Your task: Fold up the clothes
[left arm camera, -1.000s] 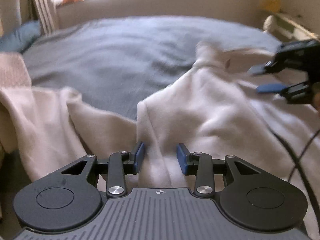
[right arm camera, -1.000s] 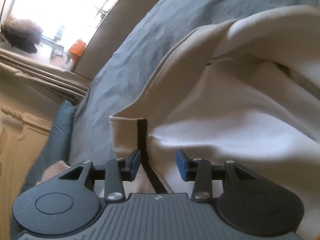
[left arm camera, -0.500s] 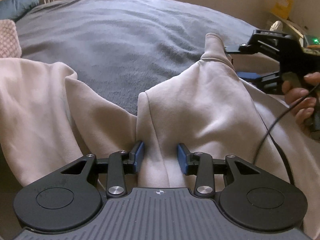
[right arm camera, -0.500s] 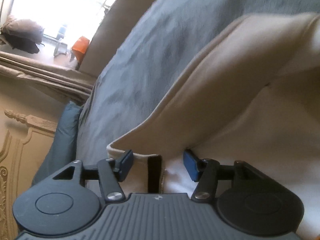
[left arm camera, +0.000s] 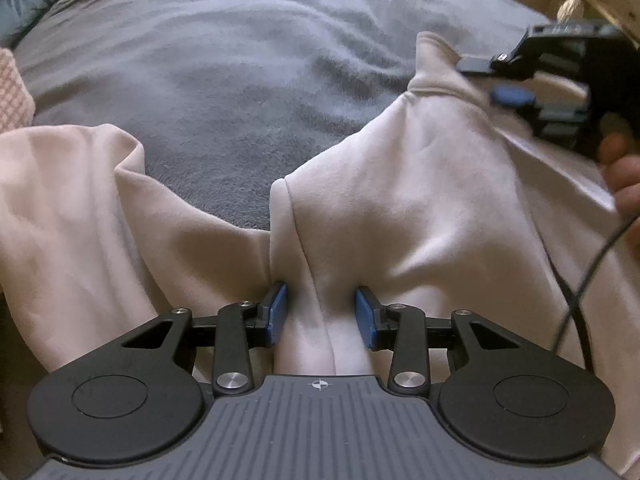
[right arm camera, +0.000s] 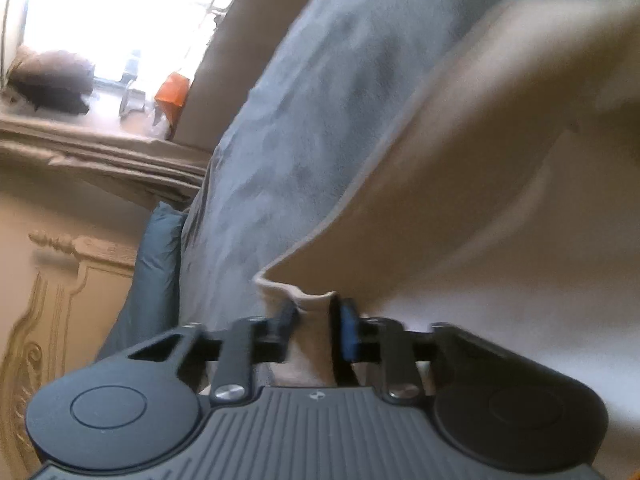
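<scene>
A cream sweatshirt [left arm camera: 400, 200] lies rumpled across a grey bed. My left gripper [left arm camera: 320, 308] is shut on a thick fold of it, and creases run out from the blue pads [left arm camera: 276, 312]. At the upper right of the left wrist view, my right gripper [left arm camera: 492, 80] is held by a person's hand [left arm camera: 624, 168] beside a raised ribbed cuff [left arm camera: 432, 60]. In the right wrist view the right gripper [right arm camera: 316, 312] is shut on that ribbed edge of the sweatshirt [right arm camera: 480, 220], which stretches up and to the right. This view is blurred.
The grey blanket [left arm camera: 240, 80] covers the bed beyond the sweatshirt. A blue pillow [right arm camera: 156, 248] leans on a carved cream headboard [right arm camera: 60, 300]. A pink checked cloth [left arm camera: 12, 96] sits at the left edge. A black cable [left arm camera: 572, 280] hangs over the sweatshirt on the right.
The right gripper's fingers have closed from wide apart onto the ribbed cuff, and it has lifted that edge. The left gripper keeps its hold on the fold.
</scene>
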Tool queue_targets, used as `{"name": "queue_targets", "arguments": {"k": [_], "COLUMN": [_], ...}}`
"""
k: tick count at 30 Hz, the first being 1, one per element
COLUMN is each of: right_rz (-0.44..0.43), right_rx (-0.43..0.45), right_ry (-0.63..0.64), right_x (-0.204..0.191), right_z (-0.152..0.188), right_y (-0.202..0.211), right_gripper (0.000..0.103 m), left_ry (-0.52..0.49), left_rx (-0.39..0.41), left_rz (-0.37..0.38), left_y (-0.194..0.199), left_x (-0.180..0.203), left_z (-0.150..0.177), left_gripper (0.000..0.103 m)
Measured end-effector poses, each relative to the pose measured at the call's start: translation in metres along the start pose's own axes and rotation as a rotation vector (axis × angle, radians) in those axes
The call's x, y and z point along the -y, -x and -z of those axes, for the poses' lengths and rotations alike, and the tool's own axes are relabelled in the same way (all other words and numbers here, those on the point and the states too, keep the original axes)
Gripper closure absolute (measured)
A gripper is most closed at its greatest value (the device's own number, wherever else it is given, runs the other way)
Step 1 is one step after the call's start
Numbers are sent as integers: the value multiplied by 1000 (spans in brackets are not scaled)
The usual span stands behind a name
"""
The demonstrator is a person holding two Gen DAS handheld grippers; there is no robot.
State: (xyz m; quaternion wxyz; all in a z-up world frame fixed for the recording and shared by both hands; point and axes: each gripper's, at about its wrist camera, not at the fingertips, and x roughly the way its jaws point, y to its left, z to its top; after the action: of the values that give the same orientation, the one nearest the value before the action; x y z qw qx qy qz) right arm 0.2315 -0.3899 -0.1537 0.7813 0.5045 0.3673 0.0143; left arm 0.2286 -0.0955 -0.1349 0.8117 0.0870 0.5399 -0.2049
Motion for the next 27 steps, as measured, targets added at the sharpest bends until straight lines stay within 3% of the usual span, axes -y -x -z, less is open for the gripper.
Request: {"name": "queue_targets", "arguments": {"k": [5, 10, 12, 13, 14, 16, 19, 21, 24, 27], "right_rz": [221, 540, 664, 684, 692, 587, 419, 399, 479, 535], "right_rx": [38, 10, -16, -9, 1, 54, 149, 158, 10, -170], "right_ry": [372, 827, 963, 993, 1012, 927, 764, 707, 770, 902], "right_x": [-61, -94, -94, -93, -93, -93, -90, -84, -72, -66], "right_z": [4, 37, 48, 50, 49, 33, -5, -35, -67, -77], "right_y": [17, -29, -52, -55, -56, -30, 19, 36, 22, -1], "right_gripper": [90, 88, 80, 73, 72, 69, 53, 49, 46, 44], "left_ry": [-18, -35, -42, -47, -50, -47, -47, -49, -49, -54], "left_rx": [-16, -31, -37, -34, -31, -28, -29, -33, -38, -38], "left_rz": [-39, -78, -93, -96, -99, -99, -108, -118, -129, -135], "left_y": [-2, -4, -5, -5, -5, -5, -6, -7, -7, -7], "left_x": [8, 16, 19, 20, 21, 21, 23, 25, 27, 29], "left_z": [-3, -6, -7, -6, -5, -3, -4, -5, -7, -6], "left_gripper": [65, 64, 63, 63, 63, 63, 63, 63, 63, 63]}}
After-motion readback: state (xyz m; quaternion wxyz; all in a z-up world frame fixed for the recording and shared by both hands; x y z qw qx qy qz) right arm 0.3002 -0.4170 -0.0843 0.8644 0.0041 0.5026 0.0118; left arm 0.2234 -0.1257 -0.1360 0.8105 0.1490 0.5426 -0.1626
